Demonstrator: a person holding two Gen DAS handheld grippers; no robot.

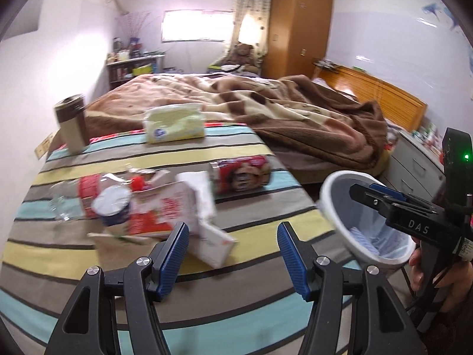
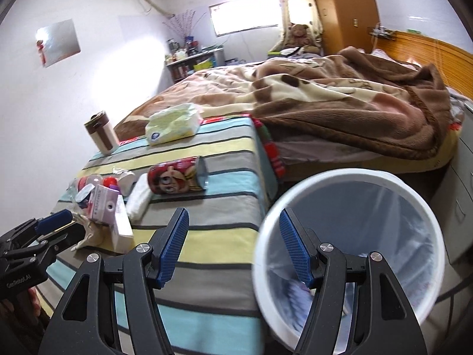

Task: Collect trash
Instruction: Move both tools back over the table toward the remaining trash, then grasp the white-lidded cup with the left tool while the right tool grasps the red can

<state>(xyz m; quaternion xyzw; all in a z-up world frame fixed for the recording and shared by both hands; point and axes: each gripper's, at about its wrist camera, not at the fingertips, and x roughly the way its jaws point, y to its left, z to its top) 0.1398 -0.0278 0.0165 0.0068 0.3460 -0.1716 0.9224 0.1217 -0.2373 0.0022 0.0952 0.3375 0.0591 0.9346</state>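
Observation:
A heap of trash lies on the striped cover (image 1: 251,216): a crushed clear bottle (image 1: 77,198), a foil-lidded cup (image 1: 112,204), a red-and-white carton (image 1: 159,210), a white tissue wad (image 1: 201,192) and a small white box (image 1: 212,245). A red can with a cartoon face (image 1: 241,176) lies on its side behind them. My left gripper (image 1: 233,236) is open just short of the box, gripping nothing. My right gripper (image 2: 233,222) is open, straddling the near rim of the white bin (image 2: 354,173) without pinching it. From the right wrist, my left gripper (image 2: 71,222) points at the heap.
A yellow tissue pack (image 1: 174,127) and a brown-and-cream mug (image 1: 72,124) stand at the cover's far edge. Beyond is a bed with a rumpled brown blanket (image 1: 295,109). The bin (image 1: 328,204) stands off the cover's right edge, with grey drawers (image 1: 414,162) behind it.

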